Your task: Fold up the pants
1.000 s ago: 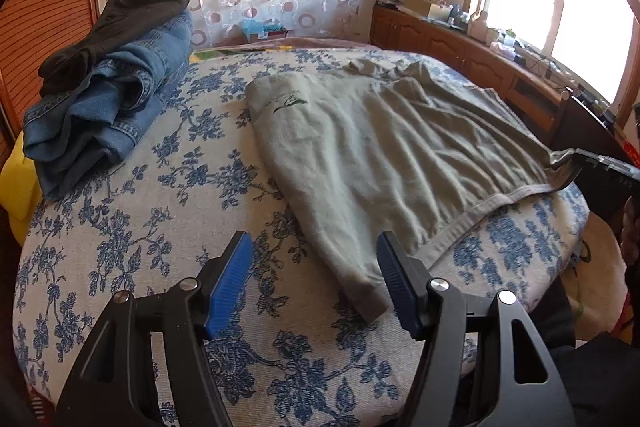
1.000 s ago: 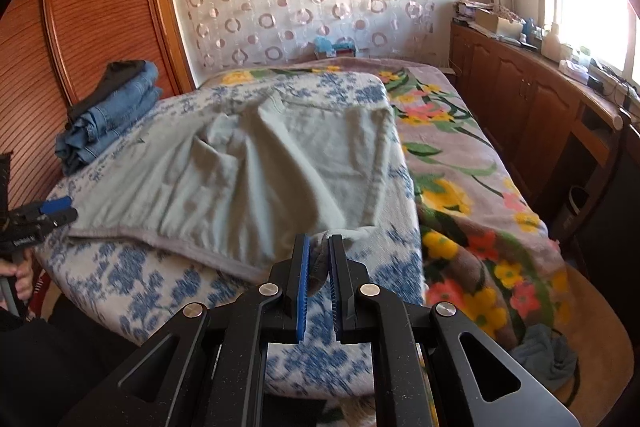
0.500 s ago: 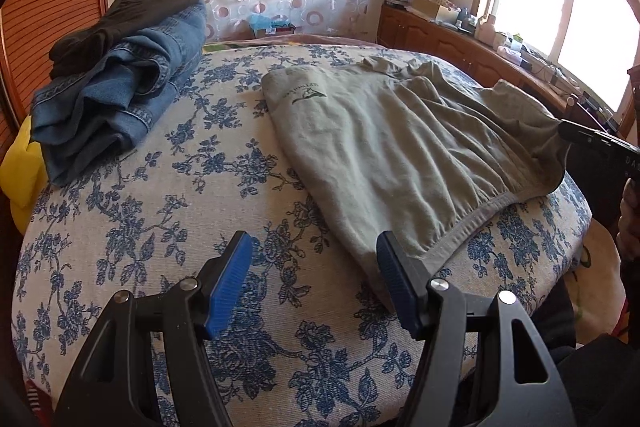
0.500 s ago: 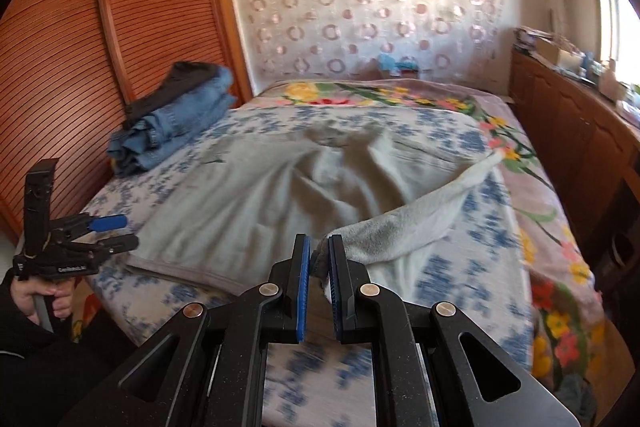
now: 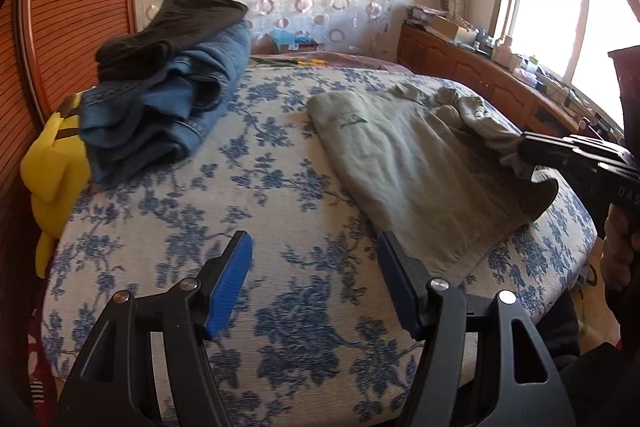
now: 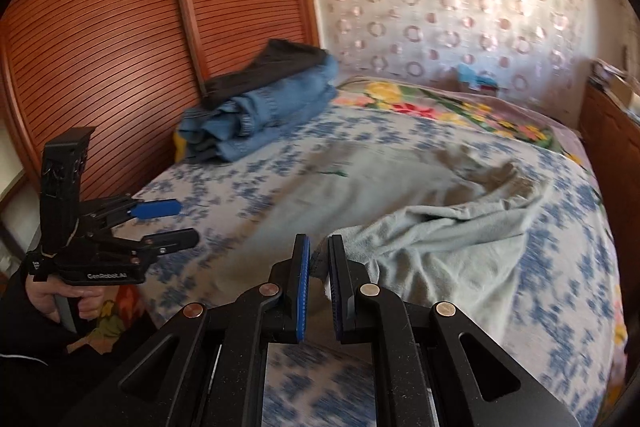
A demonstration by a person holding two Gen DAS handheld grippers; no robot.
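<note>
Between the right gripper (image 6: 318, 267) jaws, the grey sweatpants (image 5: 412, 163) hem is pinched, now carried across over the garment: fold underway. Left gripper (image 5: 314, 283) stays spread, empty.

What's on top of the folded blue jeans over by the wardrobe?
A dark folded garment lies on the jeans. A yellow item pokes out beside them; what's beneath the jeans is covered.

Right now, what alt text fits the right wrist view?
The right hand-held gripper pinches an edge of grey-green pants, lifting it over a blue-flowered bedspread. The left hand-held gripper hovers open nearby; folded jeans lie behind.
</note>
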